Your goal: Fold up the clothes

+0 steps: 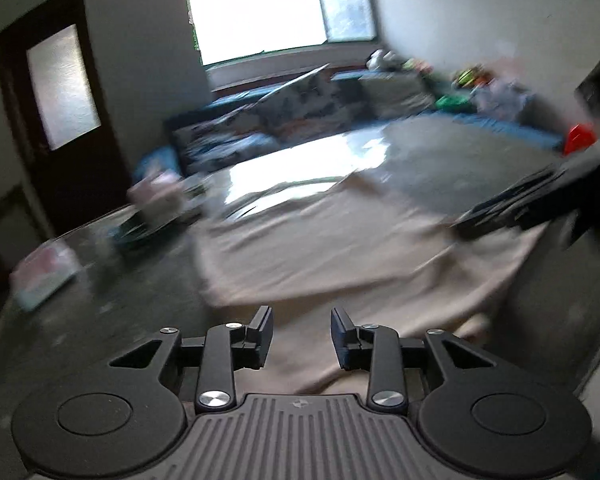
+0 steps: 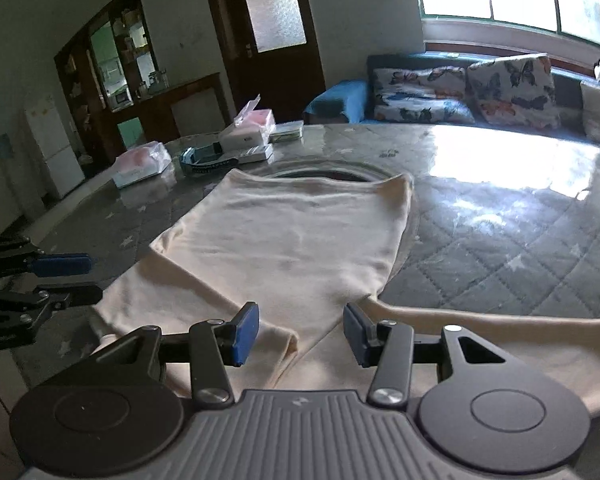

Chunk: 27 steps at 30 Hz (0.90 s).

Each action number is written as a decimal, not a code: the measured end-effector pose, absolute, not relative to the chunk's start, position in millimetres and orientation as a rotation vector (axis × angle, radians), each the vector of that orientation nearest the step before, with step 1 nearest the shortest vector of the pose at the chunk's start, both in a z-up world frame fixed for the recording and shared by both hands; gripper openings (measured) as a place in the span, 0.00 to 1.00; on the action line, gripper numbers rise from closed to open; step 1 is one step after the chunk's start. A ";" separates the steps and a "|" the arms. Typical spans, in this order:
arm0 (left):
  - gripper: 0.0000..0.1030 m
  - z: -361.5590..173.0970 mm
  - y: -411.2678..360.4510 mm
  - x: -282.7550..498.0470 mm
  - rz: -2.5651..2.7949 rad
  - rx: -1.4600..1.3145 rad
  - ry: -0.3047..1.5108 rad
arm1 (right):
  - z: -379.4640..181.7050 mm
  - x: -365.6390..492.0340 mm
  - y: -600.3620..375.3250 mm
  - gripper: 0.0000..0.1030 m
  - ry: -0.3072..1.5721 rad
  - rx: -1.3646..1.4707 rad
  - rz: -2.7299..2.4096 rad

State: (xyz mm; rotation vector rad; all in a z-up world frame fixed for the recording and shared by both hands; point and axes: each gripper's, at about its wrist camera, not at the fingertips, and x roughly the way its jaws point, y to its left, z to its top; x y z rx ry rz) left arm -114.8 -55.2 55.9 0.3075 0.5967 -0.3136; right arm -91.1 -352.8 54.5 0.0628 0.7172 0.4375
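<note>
A cream garment [image 2: 284,240] lies partly folded on the grey quilted table [image 2: 500,248]; one sleeve [image 2: 480,320] stretches right along the near edge. My right gripper [image 2: 302,330] is open and empty just above the garment's near fold. My left gripper [image 1: 301,332] is open and empty over the garment's [image 1: 320,240] near edge; this view is motion-blurred. The left gripper also shows at the left of the right wrist view [image 2: 70,280], open beside the garment. The right gripper appears blurred at the right of the left wrist view [image 1: 512,208].
Boxes and packets [image 2: 244,132] and a plastic-wrapped pack [image 2: 142,162] sit at the table's far left. A round hole [image 2: 332,174] lies in the table beyond the garment. A sofa with cushions [image 2: 460,92] stands behind.
</note>
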 end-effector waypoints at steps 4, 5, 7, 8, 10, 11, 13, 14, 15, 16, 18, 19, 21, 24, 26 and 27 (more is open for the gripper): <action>0.34 38.9 -32.0 -116.4 -0.235 0.318 0.644 | 46.5 -90.3 -345.0 0.40 0.741 0.039 0.449; 0.34 35.9 -30.3 -117.0 -0.229 0.326 0.644 | 44.3 -90.0 -342.6 0.35 0.746 0.031 0.451; 0.34 30.1 -26.9 -118.1 -0.216 0.341 0.644 | 39.9 -89.4 -337.8 0.35 0.756 0.014 0.455; 0.34 27.1 -25.2 -118.6 -0.209 0.348 0.644 | 37.7 -89.1 -335.3 0.33 0.761 0.005 0.457; 0.33 22.2 -24.5 -118.4 -0.204 0.360 0.639 | 34.0 -88.1 -329.8 0.26 0.772 -0.019 0.462; 0.33 19.8 -24.6 -117.2 -0.206 0.365 0.635 | 32.2 -87.5 -327.2 0.24 0.782 -0.032 0.464; 0.33 16.4 -25.3 -114.1 -0.215 0.375 0.626 | 32.8 -87.7 -323.2 0.18 0.782 -0.061 0.464; 0.32 14.9 -25.2 -113.7 -0.221 0.377 0.622 | 34.4 -88.1 -321.5 0.13 0.776 -0.077 0.463; 0.31 13.7 -24.9 -114.2 -0.224 0.377 0.621 | 36.0 -88.6 -319.9 0.10 0.770 -0.093 0.461; 0.26 12.1 -25.5 -114.0 -0.228 0.377 0.622 | 37.6 -89.1 -318.2 0.07 0.764 -0.110 0.459; 0.12 8.7 -25.2 -113.4 -0.231 0.375 0.622 | 40.8 -90.0 -314.9 0.05 0.751 -0.142 0.455; 0.08 7.4 -24.6 -113.2 -0.226 0.371 0.621 | 43.2 -90.5 -313.0 0.05 0.742 -0.159 0.454; 0.04 7.6 -23.0 -115.7 -0.210 0.363 0.610 | 52.4 -91.1 -308.2 0.04 0.709 -0.187 0.459; 0.03 10.9 -20.0 -121.8 -0.176 0.354 0.592 | 71.6 -91.8 -302.1 0.04 0.645 -0.224 0.463; 0.03 13.1 -17.0 -126.4 -0.152 0.342 0.583 | 75.6 -90.2 -301.0 0.04 0.628 -0.232 0.452; 0.03 13.2 -15.9 -128.2 -0.145 0.334 0.581 | 76.3 -88.7 -300.8 0.04 0.624 -0.233 0.446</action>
